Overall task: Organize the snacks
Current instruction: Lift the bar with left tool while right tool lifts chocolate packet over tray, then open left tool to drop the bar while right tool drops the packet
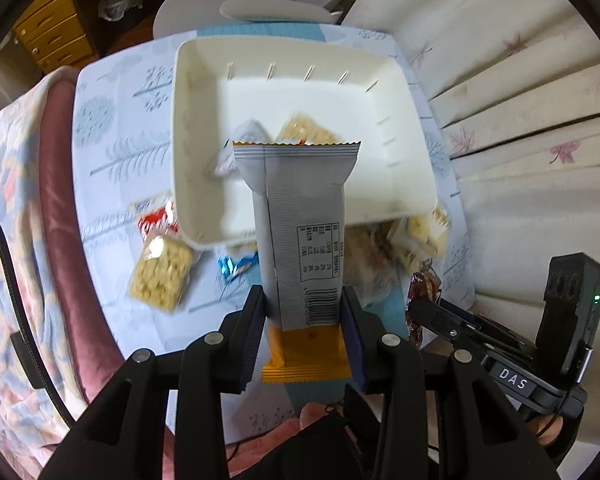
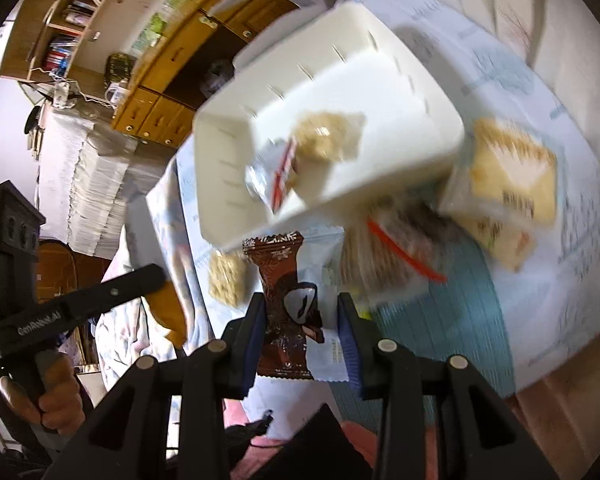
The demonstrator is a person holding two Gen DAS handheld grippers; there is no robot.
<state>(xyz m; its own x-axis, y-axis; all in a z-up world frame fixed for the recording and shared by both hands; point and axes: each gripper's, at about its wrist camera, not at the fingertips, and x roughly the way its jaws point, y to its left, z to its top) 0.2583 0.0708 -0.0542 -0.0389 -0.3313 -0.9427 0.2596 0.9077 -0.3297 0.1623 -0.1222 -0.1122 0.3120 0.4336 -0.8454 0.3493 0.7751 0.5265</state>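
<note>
A pale blue tablecloth [image 1: 112, 128] with a leaf print covers the table. Behind it stand a wooden drawer cabinet [image 1: 56, 36] and a grey chair [image 1: 236, 12]. A wooden bookshelf [image 2: 80, 12] holds books.

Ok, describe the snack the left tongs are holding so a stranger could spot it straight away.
Start at the white bin on the pale patterned cloth. In front of it, the left tongs pinch a long grey snack bar. Unlike the clear cracker packs nearby, it is opaque, with orange ends and a barcode.
</note>
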